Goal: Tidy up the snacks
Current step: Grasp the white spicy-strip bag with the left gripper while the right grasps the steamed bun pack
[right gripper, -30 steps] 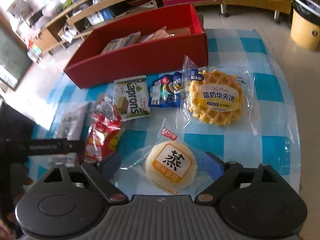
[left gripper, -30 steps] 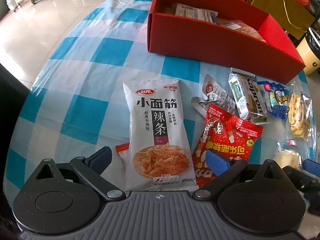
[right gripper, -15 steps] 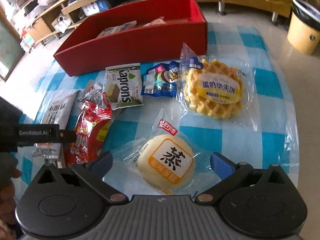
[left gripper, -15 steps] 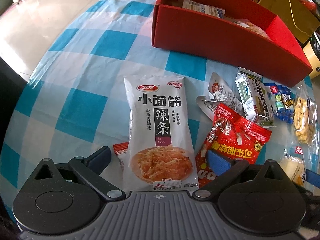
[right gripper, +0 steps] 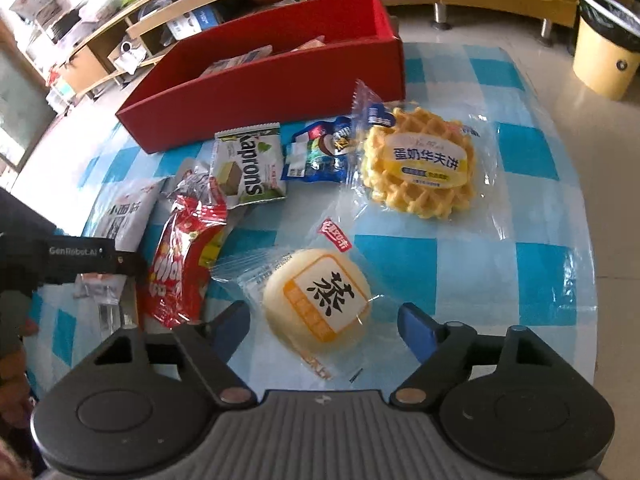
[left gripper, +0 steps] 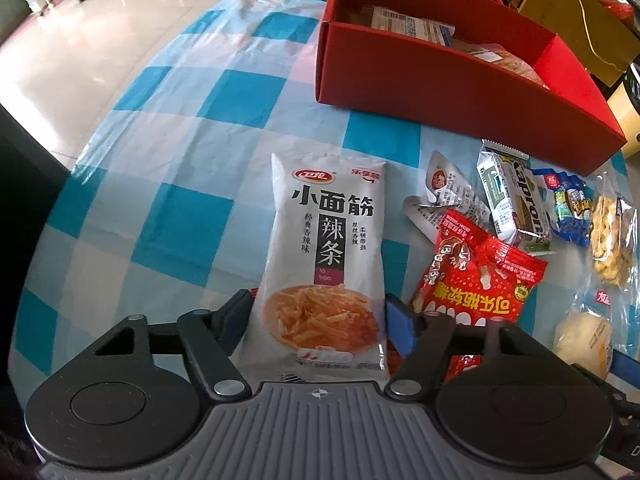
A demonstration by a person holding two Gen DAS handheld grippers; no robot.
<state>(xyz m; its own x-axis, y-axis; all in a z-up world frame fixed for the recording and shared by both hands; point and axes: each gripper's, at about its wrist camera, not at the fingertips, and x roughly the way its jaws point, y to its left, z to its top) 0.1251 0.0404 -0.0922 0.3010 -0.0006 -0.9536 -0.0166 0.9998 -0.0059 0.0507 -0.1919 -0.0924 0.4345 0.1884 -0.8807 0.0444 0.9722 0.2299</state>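
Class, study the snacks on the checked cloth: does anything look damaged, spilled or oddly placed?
Nothing is spilled or visibly torn. The only untidy spot: the red candy bag lies crumpled, overlapping the silver wrapper beside the Kaprons pack.

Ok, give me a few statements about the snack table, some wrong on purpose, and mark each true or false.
The white strip packet sits between the left tongs' fingers. True; the jaws have just been closing on it.
The right tongs grip the waffle. False: their jaws have just been closing around the round bun, pads not touching it; the waffle lies apart.
The red box is empty. False: packets lie inside.
The Kaprons pack lies on the checked cloth, outside the box. True.
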